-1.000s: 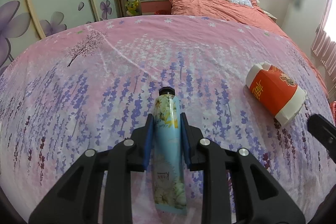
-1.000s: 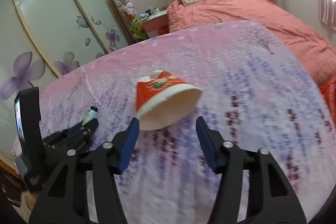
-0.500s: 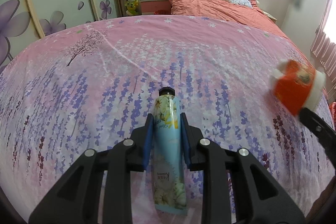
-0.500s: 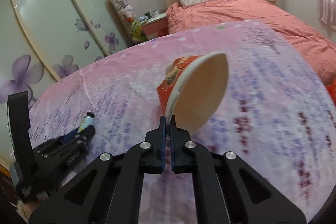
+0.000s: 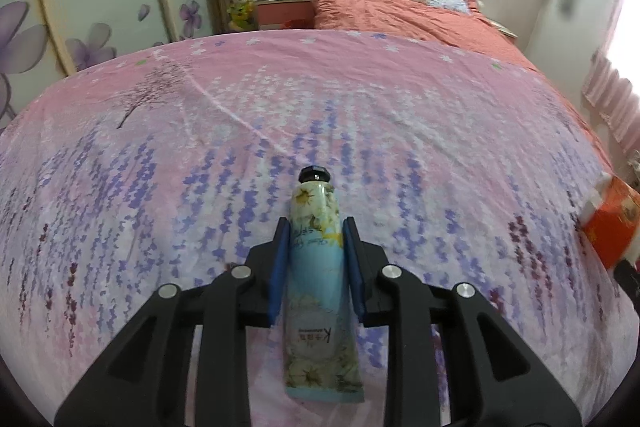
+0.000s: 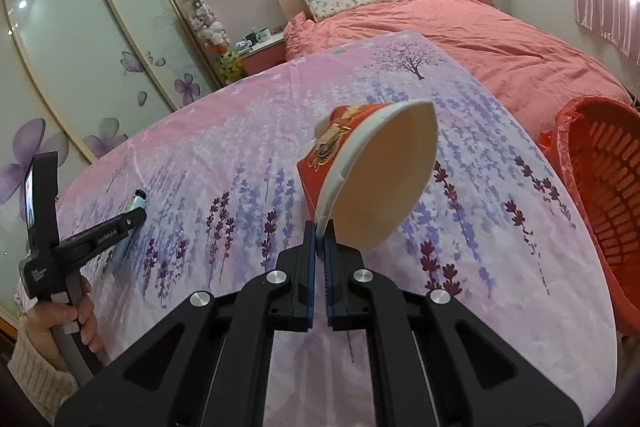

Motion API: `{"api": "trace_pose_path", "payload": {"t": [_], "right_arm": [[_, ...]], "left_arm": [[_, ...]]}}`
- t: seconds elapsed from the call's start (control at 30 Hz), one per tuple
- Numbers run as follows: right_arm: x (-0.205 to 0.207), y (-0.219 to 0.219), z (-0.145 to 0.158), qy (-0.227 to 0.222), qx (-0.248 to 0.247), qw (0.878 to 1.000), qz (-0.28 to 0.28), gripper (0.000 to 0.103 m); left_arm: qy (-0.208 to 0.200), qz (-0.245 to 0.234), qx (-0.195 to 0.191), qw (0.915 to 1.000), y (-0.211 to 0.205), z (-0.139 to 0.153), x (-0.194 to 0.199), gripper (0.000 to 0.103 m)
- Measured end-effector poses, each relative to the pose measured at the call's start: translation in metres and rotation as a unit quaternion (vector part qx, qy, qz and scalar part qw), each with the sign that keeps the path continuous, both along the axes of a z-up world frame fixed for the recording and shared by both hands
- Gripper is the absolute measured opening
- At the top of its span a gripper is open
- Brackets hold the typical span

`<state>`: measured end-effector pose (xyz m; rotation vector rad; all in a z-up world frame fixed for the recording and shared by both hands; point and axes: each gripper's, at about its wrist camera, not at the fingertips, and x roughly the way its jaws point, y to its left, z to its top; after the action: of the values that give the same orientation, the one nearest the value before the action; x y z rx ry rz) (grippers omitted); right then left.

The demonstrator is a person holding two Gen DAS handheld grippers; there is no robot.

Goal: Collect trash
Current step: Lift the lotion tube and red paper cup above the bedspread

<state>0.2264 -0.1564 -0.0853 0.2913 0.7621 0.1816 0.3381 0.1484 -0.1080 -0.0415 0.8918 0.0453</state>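
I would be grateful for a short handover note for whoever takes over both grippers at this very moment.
Right gripper: shut on the rim of the red paper cup, which is lifted off the bedspread, mouth facing the camera.
Left gripper: pads against both sides of the flowered tube, which seems to lie on the bedspread, black cap pointing away.
Red basket: beside the bed, to the right of the cup.
Done: both items gripped.
Left: probably drop the cup, then the tube, into the basket.

Glossy tube (image 5: 318,267), matt cotton bedspread (image 5: 200,147)
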Motion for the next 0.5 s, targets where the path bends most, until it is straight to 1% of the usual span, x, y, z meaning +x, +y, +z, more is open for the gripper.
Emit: {"api": "trace_pose_path", "payload": {"t": [0.07, 0.13, 0.17, 0.23, 0.33, 0.37, 0.5], "right_arm": [[0.005, -0.001, 0.0, 0.002, 0.0, 1.0, 0.002, 0.009], [0.01, -0.001, -0.001, 0.007, 0.005, 1.0, 0.001, 0.018], [0.013, 0.0, -0.002, 0.009, 0.006, 1.0, 0.0, 0.02], [0.016, 0.001, -0.004, 0.011, 0.002, 1.0, -0.005, 0.02], [0.017, 0.002, -0.01, 0.019, -0.007, 1.0, -0.008, 0.02], [0.018, 0.001, -0.014, 0.032, -0.002, 0.999, -0.005, 0.02], [0.018, -0.004, -0.016, 0.033, 0.013, 0.999, -0.007, 0.02]], "left_arm": [[-0.001, -0.019, -0.01, 0.9998, -0.006, 0.0, -0.005, 0.027], [-0.003, -0.047, -0.023, 0.9986, -0.014, -0.001, -0.012, 0.027], [-0.003, -0.056, -0.025, 0.9981, -0.017, -0.001, -0.015, 0.027], [-0.003, -0.065, -0.023, 0.9976, -0.021, -0.002, -0.018, 0.028], [-0.003, -0.065, -0.03, 0.9974, -0.02, -0.003, -0.018, 0.029], [-0.003, -0.065, -0.034, 0.9973, -0.02, -0.004, -0.018, 0.03], [-0.003, -0.064, -0.042, 0.997, -0.015, -0.004, -0.018, 0.03]]}}
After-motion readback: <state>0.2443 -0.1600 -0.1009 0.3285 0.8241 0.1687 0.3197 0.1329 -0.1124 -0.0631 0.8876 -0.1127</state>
